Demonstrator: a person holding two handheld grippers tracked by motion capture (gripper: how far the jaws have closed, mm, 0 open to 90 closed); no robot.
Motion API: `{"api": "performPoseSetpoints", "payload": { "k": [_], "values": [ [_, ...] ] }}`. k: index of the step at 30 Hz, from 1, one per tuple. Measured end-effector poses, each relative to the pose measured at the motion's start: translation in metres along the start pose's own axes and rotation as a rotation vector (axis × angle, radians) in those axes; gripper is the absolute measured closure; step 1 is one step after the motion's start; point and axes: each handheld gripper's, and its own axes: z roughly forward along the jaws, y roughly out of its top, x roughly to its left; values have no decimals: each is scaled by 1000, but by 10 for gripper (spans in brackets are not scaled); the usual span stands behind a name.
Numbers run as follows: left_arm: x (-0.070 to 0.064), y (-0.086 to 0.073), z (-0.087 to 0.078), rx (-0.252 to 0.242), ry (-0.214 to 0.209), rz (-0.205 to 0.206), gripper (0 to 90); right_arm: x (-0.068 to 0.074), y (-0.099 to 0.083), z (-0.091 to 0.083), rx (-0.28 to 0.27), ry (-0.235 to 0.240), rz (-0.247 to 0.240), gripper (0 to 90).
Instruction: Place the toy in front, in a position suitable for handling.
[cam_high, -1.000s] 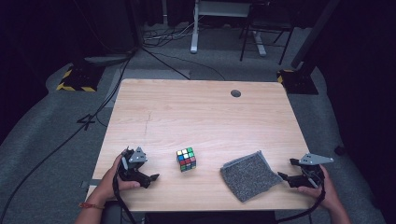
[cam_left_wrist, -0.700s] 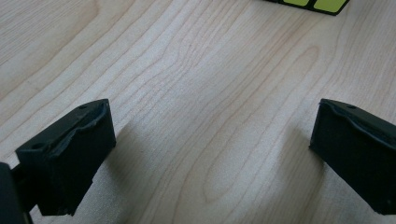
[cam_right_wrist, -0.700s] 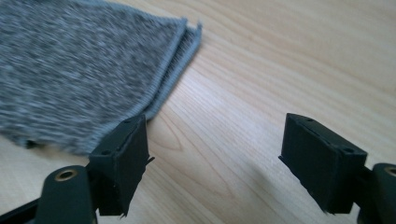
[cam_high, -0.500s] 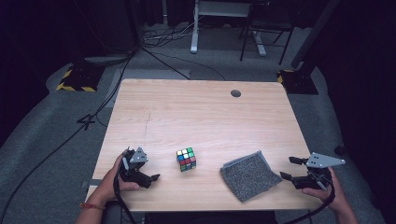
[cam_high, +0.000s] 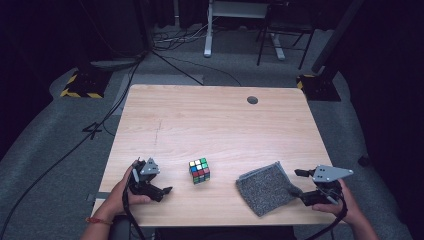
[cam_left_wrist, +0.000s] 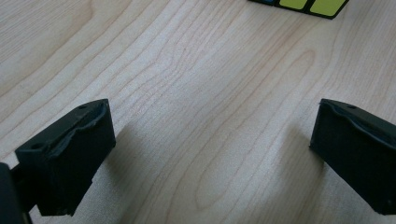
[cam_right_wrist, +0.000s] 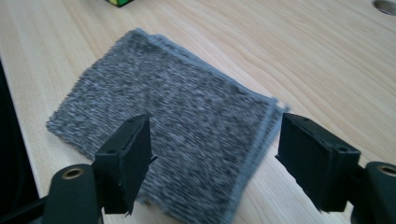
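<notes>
Right gripper view has your right gripper (cam_right_wrist: 212, 154) with jaws spread, empty, over the grey cloth (cam_right_wrist: 168, 140), which lies near the table (cam_high: 210, 120) edge at 5 o'clock. Go low, pinch one hem. Left gripper (cam_left_wrist: 210, 154) jaws spread too.

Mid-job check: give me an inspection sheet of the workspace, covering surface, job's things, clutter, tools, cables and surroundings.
Surface: light wooden table, bare apart from a round grommet hole near the far right.
Job's things: grey cloth folded flat near the front right edge; puzzle cube upright at front centre, apart from the cloth.
Clutter: nothing seen.
Tools: left tool open, low on the table left of the cube, holding nothing; right tool open, jaws either side of the cloth's right end.
Cables: one trails from each tool off the front edge; more lie on the floor beyond.
Surroundings: grey floor, desk legs and chair base behind, dark room.
</notes>
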Motion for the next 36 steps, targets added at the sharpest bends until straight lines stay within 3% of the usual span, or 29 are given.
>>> {"api": "performPoseSetpoints", "payload": {
  "k": [7,18,27,32,36],
  "values": [
    [0,0,0,0,1,2,3,21,15,25,45,81,-76,288],
    [-1,1,1,3,2,-3,2,36,16,59,128,130,-133,306],
    [-3,4,4,0,-3,3,3,31,8,69,139,130,-93,273],
    [-7,13,11,0,-22,27,2,23,2,73,119,163,-52,260],
    [-8,21,18,2,-29,37,2,19,0,73,107,154,-38,259]
  ]
}}
